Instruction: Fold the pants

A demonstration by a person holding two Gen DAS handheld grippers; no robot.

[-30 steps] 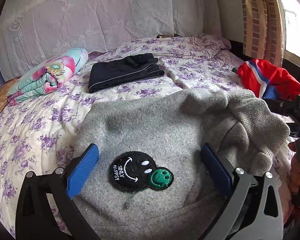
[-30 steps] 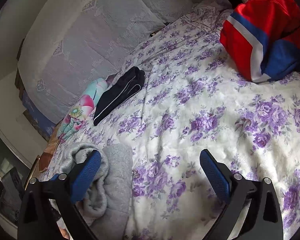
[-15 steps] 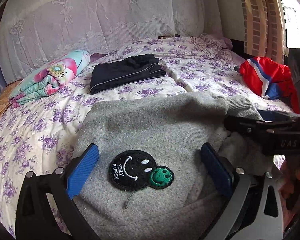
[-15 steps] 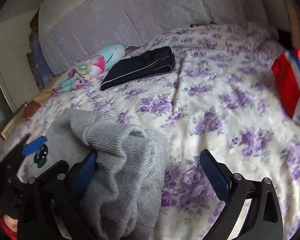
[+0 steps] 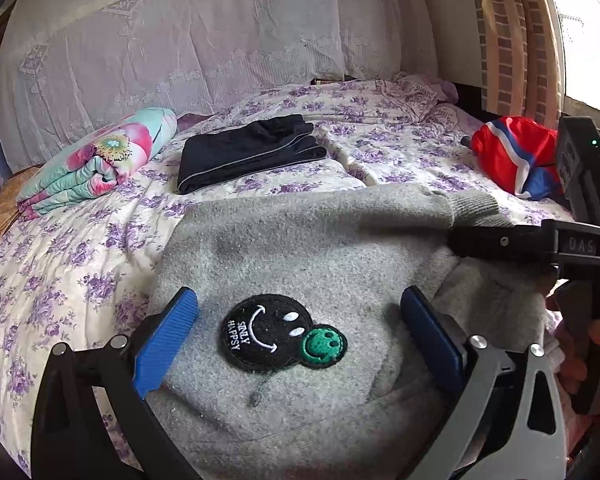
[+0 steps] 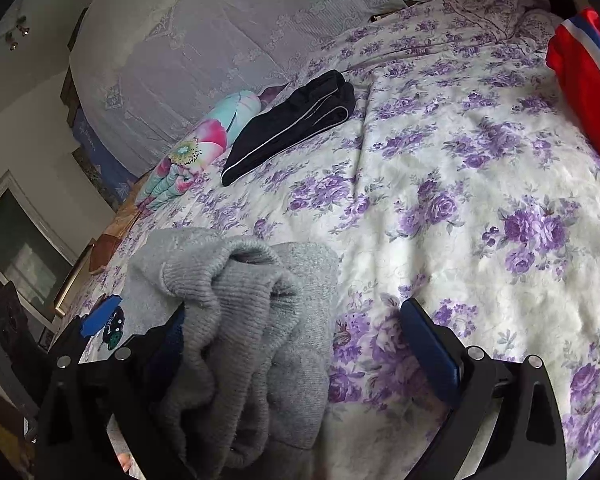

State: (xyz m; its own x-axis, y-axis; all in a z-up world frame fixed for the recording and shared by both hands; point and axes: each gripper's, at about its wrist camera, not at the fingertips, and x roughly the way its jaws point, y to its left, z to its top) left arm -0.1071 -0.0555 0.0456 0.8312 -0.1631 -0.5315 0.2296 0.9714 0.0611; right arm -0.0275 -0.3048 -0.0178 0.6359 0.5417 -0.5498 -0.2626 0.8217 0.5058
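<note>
The grey pants (image 5: 308, 248) are fuzzy, matt knit cloth with a ribbed cuff (image 6: 216, 276) and an embroidered patch (image 5: 280, 334). The bed sheet (image 6: 460, 184) is soft printed cotton; the red garment (image 5: 512, 156) looks slick, faintly shiny.

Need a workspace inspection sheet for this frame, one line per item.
Surface: bed with purple-flowered sheet.
Job's things: grey knit garment, smiley patch, bunched ribbed end.
Clutter: folded dark pants; rolled floral blanket; red-white-blue garment.
Grippers: left tool open over patch; right tool open around bunched end.
Cables: nothing seen.
Surroundings: lace-covered headboard, curtain.
</note>
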